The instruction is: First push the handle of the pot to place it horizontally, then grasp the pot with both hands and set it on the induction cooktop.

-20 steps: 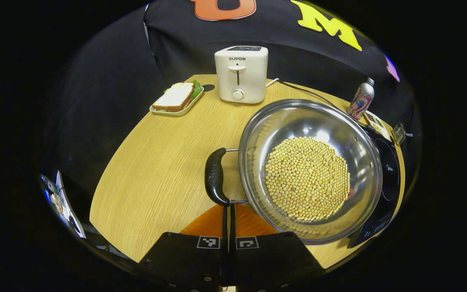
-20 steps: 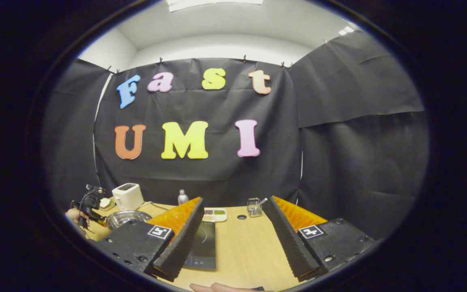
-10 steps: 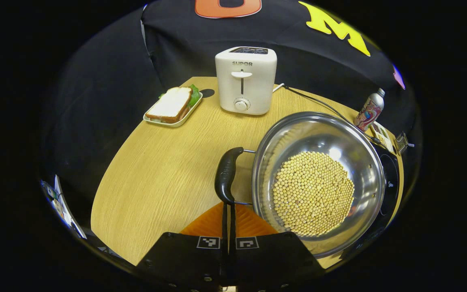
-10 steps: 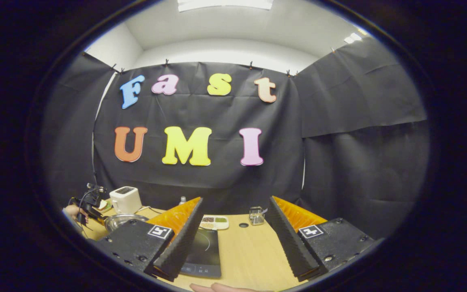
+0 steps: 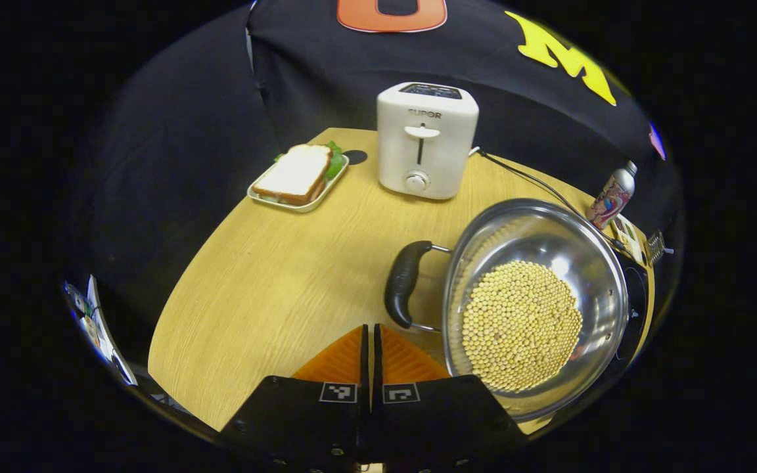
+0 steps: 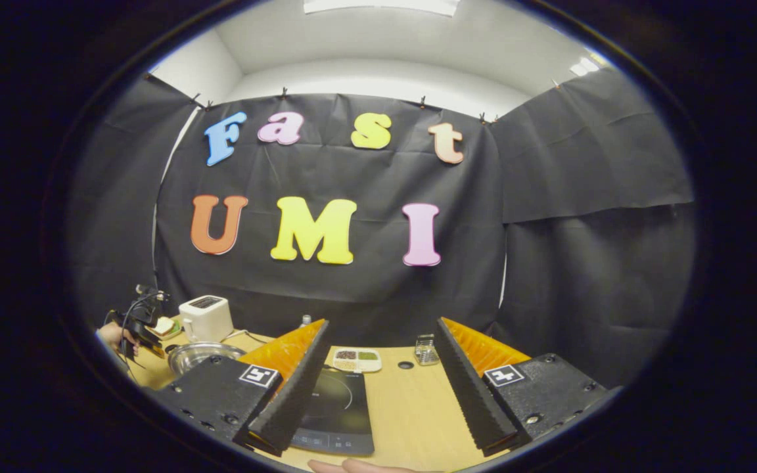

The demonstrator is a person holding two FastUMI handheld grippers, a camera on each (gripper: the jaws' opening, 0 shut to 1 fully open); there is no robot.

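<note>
The left gripper (image 5: 371, 338) is sitting closed and empty, just short of the steel pot's (image 5: 536, 305) black handle (image 5: 403, 284). The right gripper (image 6: 378, 374) is gaping wide, its fingers partly hiding the black induction cooktop (image 6: 339, 410).

The white toaster (image 5: 426, 139) bears the brand name "SUPOR" on its front just above the lever slot, readable in the left gripper view, while print on the bottle (image 5: 610, 196) is too small to read.
</note>
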